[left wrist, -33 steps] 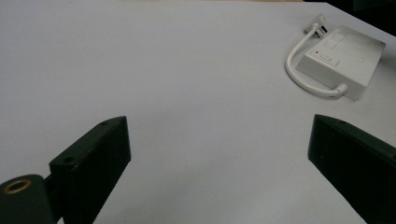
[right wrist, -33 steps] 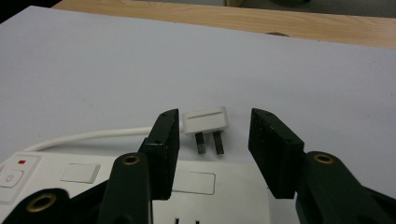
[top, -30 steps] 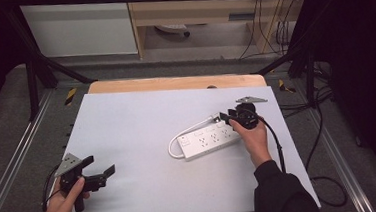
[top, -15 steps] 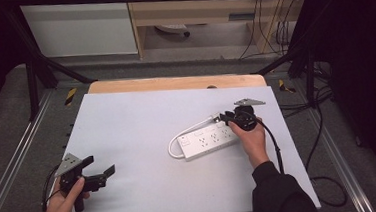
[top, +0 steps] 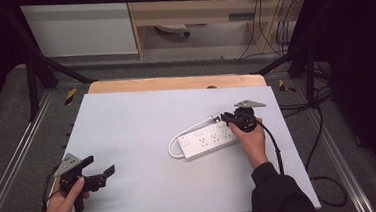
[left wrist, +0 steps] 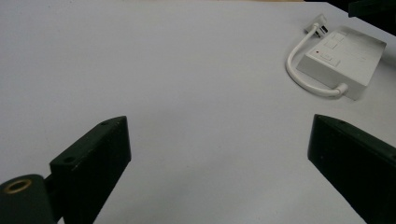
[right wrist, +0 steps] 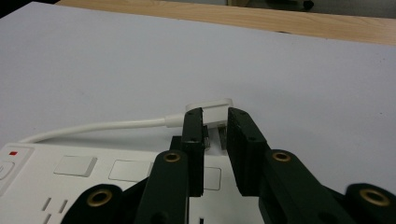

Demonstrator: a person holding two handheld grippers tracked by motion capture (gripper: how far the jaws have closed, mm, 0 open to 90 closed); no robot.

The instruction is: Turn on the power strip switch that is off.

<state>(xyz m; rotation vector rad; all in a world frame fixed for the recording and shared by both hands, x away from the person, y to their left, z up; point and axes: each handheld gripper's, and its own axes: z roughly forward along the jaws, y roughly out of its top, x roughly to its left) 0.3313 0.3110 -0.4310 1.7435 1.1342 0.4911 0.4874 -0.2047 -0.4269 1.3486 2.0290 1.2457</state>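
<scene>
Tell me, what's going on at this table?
A person works with a gripper in each hand at a white table. The right gripper has just been closing its jaws around the white plug of a power strip; the plug sits between them, though a firm grip can't be told. The left gripper hangs open near the table's corner, holding nothing.
</scene>
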